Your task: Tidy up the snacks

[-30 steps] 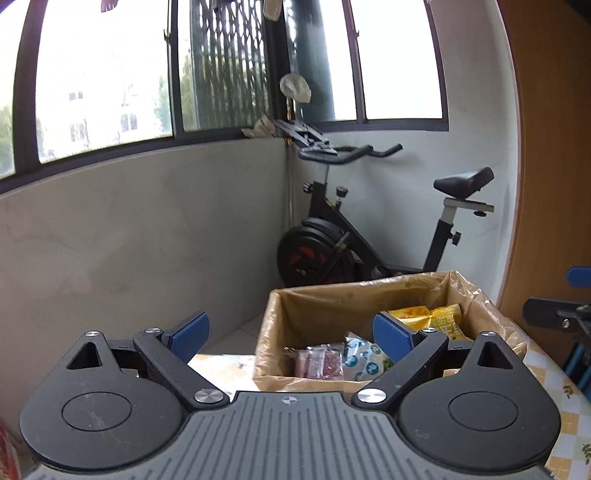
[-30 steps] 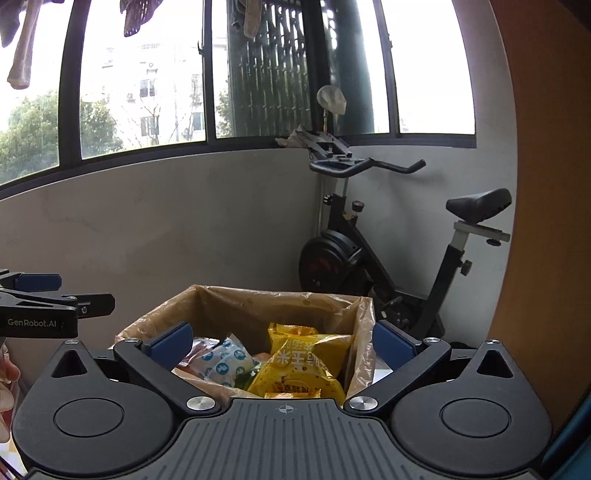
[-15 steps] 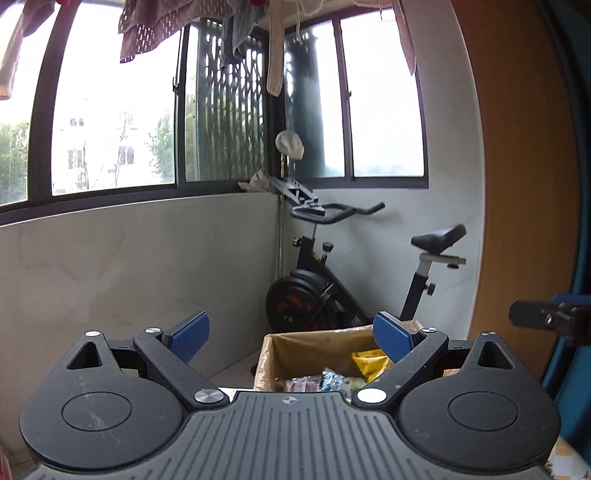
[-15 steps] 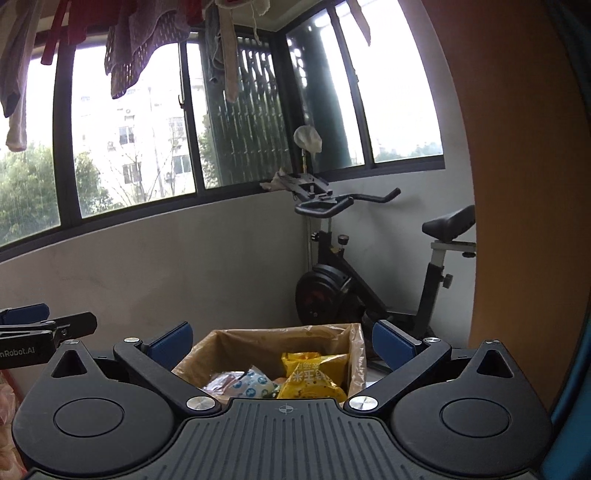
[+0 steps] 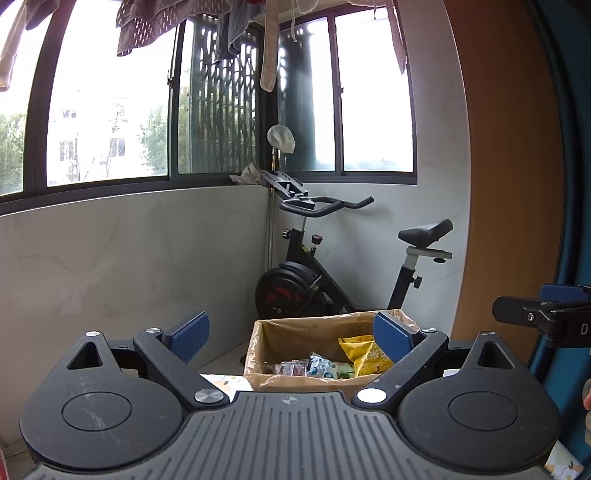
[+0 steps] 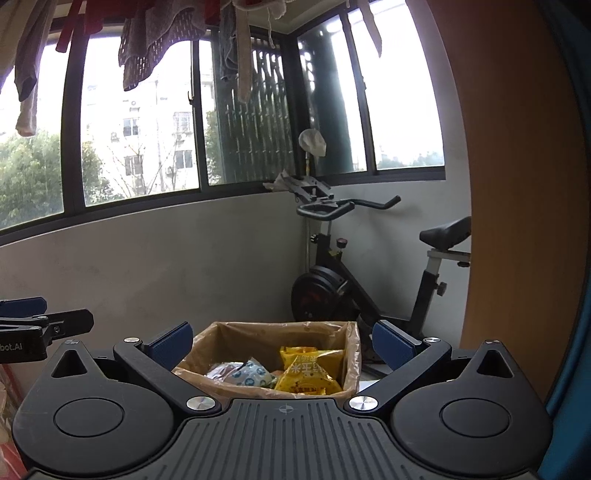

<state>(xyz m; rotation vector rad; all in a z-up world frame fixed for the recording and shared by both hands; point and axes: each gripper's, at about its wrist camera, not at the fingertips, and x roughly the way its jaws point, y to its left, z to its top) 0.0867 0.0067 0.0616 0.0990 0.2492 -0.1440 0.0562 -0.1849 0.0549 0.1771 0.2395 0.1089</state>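
A cardboard box (image 5: 280,384) lined with brown plastic stands ahead and holds snack packs: yellow bags (image 5: 360,350), a blue-and-white pack (image 5: 321,367) and a dark red pack (image 5: 290,368). It also shows in the right wrist view (image 6: 229,339), with the yellow bags (image 6: 308,373) and the blue-and-white pack (image 6: 249,374). My left gripper (image 5: 291,338) is open and empty, held back from the box. My right gripper (image 6: 282,345) is open and empty, also back from the box. Each gripper shows at the edge of the other's view.
An exercise bike (image 5: 314,280) stands in the corner behind the box. A grey wall with windows runs behind. A wooden panel (image 5: 509,184) is at the right. Clothes (image 6: 155,33) hang overhead. A patterned tablecloth (image 5: 221,380) lies under the box.
Both grippers have pulled back and tilted up from the box, so it looks smaller and lower. Both stay open and empty.
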